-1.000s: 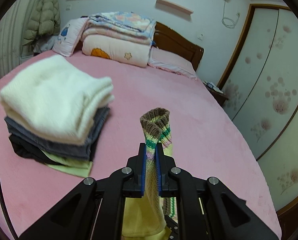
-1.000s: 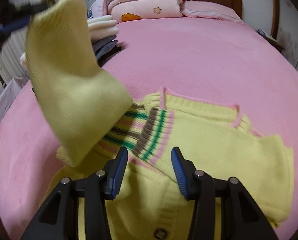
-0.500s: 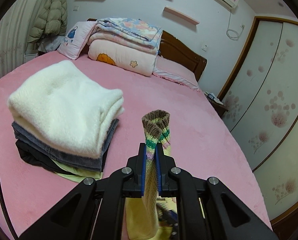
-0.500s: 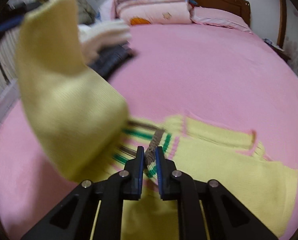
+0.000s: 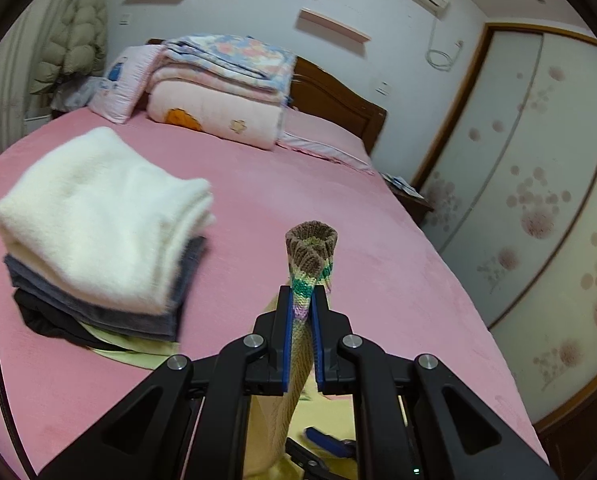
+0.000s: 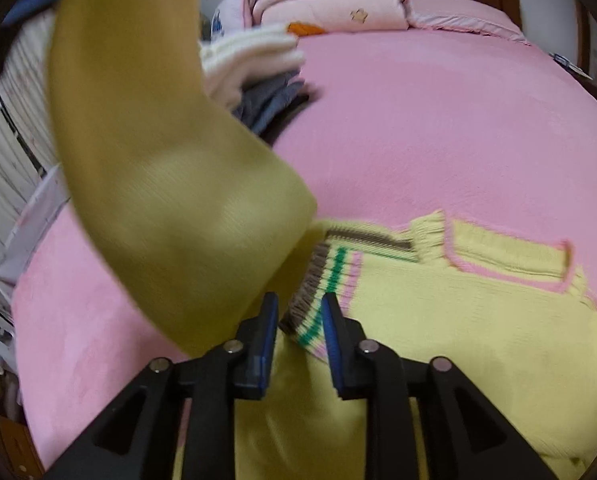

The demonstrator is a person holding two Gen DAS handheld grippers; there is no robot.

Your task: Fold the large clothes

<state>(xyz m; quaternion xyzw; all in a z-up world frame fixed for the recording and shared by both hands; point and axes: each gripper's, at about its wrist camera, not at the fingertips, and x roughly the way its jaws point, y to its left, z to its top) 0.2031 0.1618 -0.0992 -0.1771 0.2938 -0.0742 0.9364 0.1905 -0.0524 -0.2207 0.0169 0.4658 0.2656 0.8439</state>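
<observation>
L gripper (image 5: 301,312): jaws clamped on striped sleeve cuff (image 5: 311,252), lifted off bed (image 5: 338,208). R gripper (image 6: 298,316): jaws parted, straddling 2nd cuff (image 6: 322,292) on yellow cardigan (image 6: 478,320).

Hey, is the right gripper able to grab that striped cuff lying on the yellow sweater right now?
Probably yes: the right gripper is open with the striped cuff sitting between its fingertips, nothing covering it.

The raised sleeve (image 6: 158,160) is blurred and hides part of the clothes stack (image 6: 258,64); the sweater (image 6: 478,320) runs off-frame.
</observation>
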